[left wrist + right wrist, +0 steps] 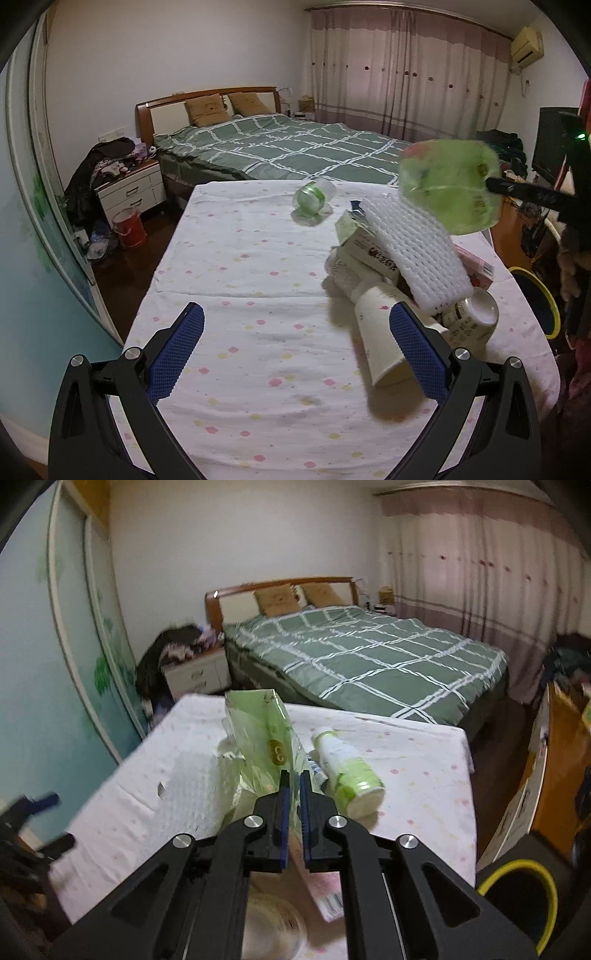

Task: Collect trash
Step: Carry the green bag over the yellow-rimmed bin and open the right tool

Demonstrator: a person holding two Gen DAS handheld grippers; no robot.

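Bedroom table (258,280): left gripper (295,328) fingers wide, empty; right gripper (294,779) fingers pinch green wrapper (264,734).

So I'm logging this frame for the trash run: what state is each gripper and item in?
Left gripper: open, empty, over the table.
Right gripper: shut on the green plastic wrapper, lifted off the table.
Green-and-white bottle: lying on its side.
White foam net sleeve: resting atop the pile.
White paper cup: tipped over.
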